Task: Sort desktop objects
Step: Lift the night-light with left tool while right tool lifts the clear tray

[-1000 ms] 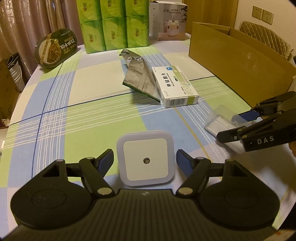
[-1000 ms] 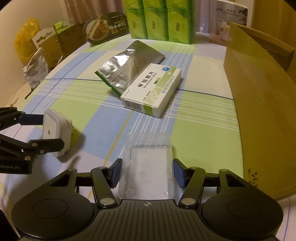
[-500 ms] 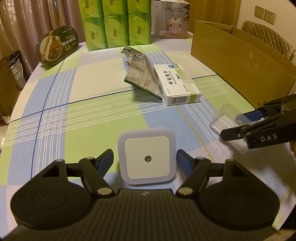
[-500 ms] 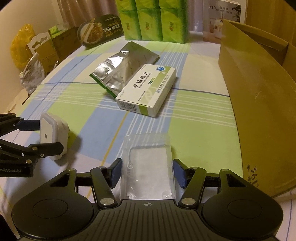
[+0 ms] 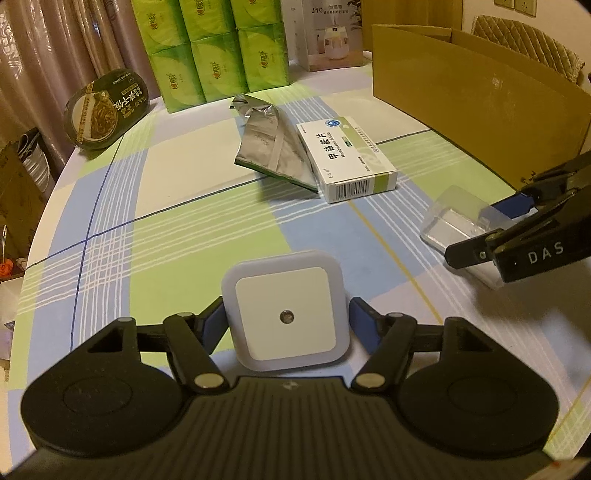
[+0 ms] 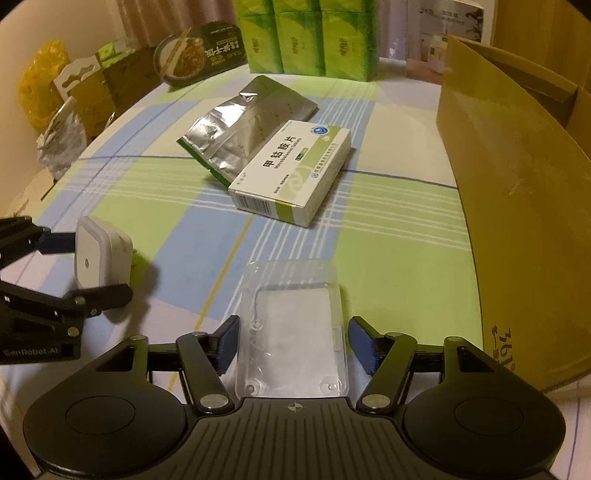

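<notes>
My left gripper is shut on a white square night light, its blue pads pressed on both sides; both also show in the right wrist view, the light held off the cloth. My right gripper is shut on a clear plastic case; the case also shows in the left wrist view. A white and green medicine box lies mid-table on a silver foil pouch.
A large open cardboard box stands along the right side. Green tissue packs, a dark round noodle bowl and a humidifier carton stand at the back. Bags and cartons sit beyond the table's left edge.
Both grippers have lifted slightly with their objects and the views have drawn back; the night light and the clear case now sit higher above the checked cloth.
</notes>
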### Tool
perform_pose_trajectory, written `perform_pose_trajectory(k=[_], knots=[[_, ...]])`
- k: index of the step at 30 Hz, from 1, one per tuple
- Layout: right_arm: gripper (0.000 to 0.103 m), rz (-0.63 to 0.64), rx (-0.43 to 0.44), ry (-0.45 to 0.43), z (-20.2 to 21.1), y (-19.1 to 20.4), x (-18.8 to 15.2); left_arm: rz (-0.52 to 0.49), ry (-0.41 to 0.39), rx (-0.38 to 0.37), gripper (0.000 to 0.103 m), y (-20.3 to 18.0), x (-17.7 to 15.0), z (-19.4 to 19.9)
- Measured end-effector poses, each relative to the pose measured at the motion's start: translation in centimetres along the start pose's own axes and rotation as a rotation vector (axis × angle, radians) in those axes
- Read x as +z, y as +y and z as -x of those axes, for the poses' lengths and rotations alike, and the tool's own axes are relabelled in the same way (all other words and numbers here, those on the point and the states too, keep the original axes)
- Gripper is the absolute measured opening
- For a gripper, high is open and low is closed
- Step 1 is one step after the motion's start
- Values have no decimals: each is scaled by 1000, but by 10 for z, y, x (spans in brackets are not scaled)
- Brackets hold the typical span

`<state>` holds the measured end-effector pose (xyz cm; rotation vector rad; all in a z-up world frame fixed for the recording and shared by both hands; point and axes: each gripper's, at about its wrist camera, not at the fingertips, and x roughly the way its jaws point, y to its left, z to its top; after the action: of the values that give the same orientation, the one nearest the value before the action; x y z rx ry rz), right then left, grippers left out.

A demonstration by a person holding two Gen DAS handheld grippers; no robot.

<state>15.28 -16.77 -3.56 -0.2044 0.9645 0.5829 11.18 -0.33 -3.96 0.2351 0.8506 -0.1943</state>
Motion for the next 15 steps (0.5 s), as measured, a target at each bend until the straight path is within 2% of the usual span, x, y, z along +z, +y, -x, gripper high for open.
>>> perform_pose_trajectory(k=[6,8,10,15], knots=[[61,37,-12,-2,-2,4,-1,6,-6,4,64,1,-1,-1],[60,34,-12,-3,-2,3,-1,13,-3,2,64,1,-1,-2],[54,42,-17,-4,-2,4,0,18,0,3,63,2,-1,-2],[54,42,0,-8,0,5,-1,22,-7,6,62,2,0,0]])
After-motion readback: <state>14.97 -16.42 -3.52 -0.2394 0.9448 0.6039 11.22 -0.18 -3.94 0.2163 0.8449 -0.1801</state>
